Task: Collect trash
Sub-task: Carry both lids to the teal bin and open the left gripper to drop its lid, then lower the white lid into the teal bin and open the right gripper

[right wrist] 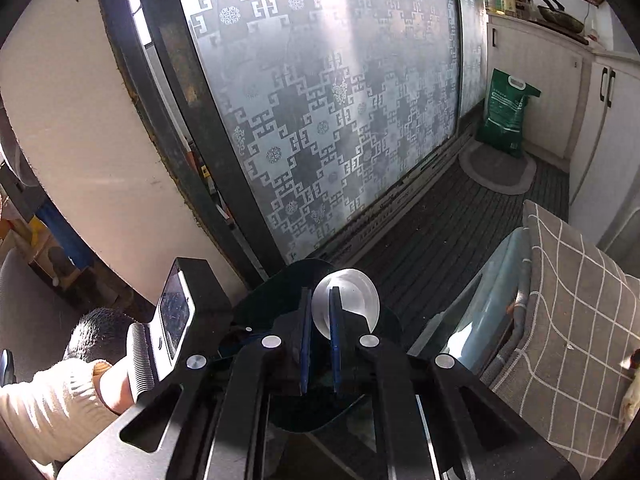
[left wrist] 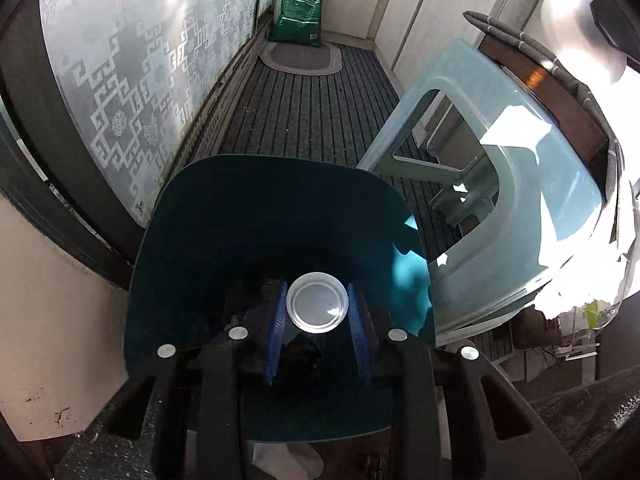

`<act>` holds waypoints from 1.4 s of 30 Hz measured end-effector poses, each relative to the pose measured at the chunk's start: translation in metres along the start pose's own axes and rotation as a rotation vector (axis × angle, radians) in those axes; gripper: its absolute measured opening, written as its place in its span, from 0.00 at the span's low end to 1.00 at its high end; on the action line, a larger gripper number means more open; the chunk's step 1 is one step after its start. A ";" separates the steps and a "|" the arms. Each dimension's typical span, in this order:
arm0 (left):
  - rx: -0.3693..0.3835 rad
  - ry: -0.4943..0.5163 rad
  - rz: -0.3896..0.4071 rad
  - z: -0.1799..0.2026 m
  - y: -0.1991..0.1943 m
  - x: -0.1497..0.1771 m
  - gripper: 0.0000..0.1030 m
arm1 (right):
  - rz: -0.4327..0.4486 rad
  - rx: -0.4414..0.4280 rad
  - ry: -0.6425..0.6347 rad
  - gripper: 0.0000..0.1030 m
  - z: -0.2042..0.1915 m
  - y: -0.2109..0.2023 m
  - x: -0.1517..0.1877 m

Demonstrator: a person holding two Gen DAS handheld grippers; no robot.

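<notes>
The left gripper [left wrist: 317,307] is clamping a white plastic lid [left wrist: 316,305] between its blue fingers [left wrist: 276,320], directly above a dark teal bin [left wrist: 224,240]. Only the right wrist view is showing the right gripper [right wrist: 320,320] pinching a clear plastic cup [right wrist: 352,300] by its rim. A pale stool [left wrist: 500,184] is crowding the right; striped floor [left wrist: 304,112] is lying open ahead.

The left gripper [left wrist: 316,308] holds a bottle cap [left wrist: 317,303] over the open trash bin [left wrist: 192,240]. A plastic stool [left wrist: 520,208] stands just right of the bin, a patterned glass door [left wrist: 132,92] left. Beyond, a sack [left wrist: 302,12] stands behind a floor mat [left wrist: 302,58], beside the cabinets [left wrist: 436,12]
</notes>
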State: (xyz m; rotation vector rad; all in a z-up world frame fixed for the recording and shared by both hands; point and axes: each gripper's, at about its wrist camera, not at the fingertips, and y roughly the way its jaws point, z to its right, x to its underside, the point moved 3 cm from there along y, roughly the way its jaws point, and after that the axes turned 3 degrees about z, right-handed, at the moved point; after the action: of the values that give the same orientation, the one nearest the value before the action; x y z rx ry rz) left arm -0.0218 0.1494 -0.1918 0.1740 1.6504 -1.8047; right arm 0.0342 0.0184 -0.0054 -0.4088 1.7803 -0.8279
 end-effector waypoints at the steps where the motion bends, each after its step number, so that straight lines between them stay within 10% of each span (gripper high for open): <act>1: -0.001 0.000 -0.008 -0.003 0.003 0.004 0.31 | -0.011 -0.007 0.002 0.08 -0.003 0.006 0.000; 12: -0.058 0.006 -0.006 -0.034 0.002 0.018 0.38 | -0.202 -0.026 0.029 0.08 -0.014 0.079 0.022; 37: -0.003 -0.025 0.366 -0.039 -0.115 -0.023 0.19 | -0.422 0.029 -0.026 0.10 -0.010 0.158 0.093; 42: 0.024 -0.015 0.436 -0.032 -0.136 -0.028 0.19 | -0.451 0.032 -0.053 0.51 -0.015 0.165 0.106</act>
State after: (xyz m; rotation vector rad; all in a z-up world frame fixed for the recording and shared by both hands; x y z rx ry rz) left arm -0.0861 0.1853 -0.0702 0.4897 1.4445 -1.4880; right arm 0.0012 0.0719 -0.1922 -0.8221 1.6449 -1.1449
